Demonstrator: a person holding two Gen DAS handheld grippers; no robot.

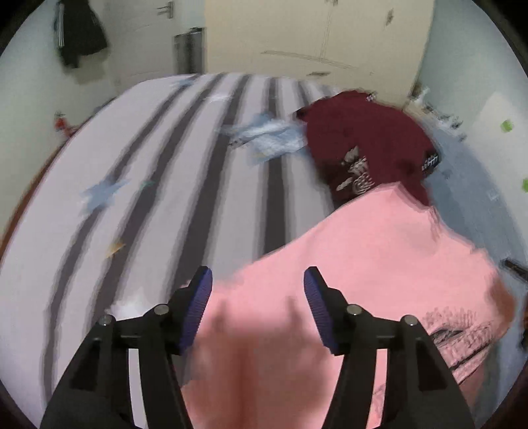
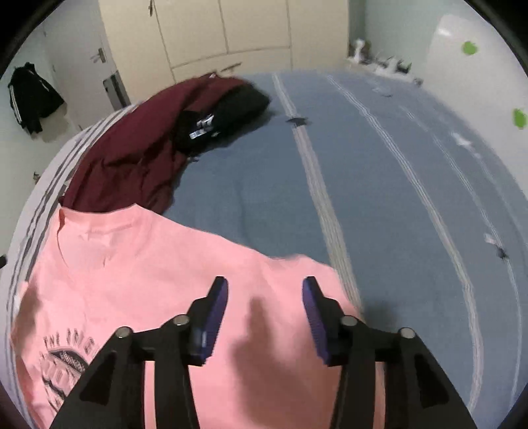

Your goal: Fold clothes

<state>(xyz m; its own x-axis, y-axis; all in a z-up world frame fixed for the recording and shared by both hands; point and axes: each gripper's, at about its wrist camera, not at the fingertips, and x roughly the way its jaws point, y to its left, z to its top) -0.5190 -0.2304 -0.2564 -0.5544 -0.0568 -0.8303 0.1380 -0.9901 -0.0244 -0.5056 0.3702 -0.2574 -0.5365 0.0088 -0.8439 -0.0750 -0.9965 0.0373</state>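
A pink T-shirt (image 1: 379,264) with a dark print lies spread on the bed, print side up; in the right wrist view the pink T-shirt (image 2: 148,270) shows its neckline at the far left. My left gripper (image 1: 258,275) hovers open over the shirt's left part, nothing between its blue pads. My right gripper (image 2: 265,285) is open above the shirt's right edge, its jaws empty too. A maroon garment (image 1: 363,138) lies crumpled beyond the pink shirt, and the maroon garment (image 2: 132,155) has a black garment (image 2: 231,109) beside it.
The bed cover is white with grey stripes (image 1: 148,198) on the left and blue with pale stripes (image 2: 379,181) on the right. Cream wardrobe doors (image 2: 224,29) stand behind the bed. A dark jacket (image 1: 79,33) hangs on the left wall. Small items (image 2: 379,62) line the far right corner.
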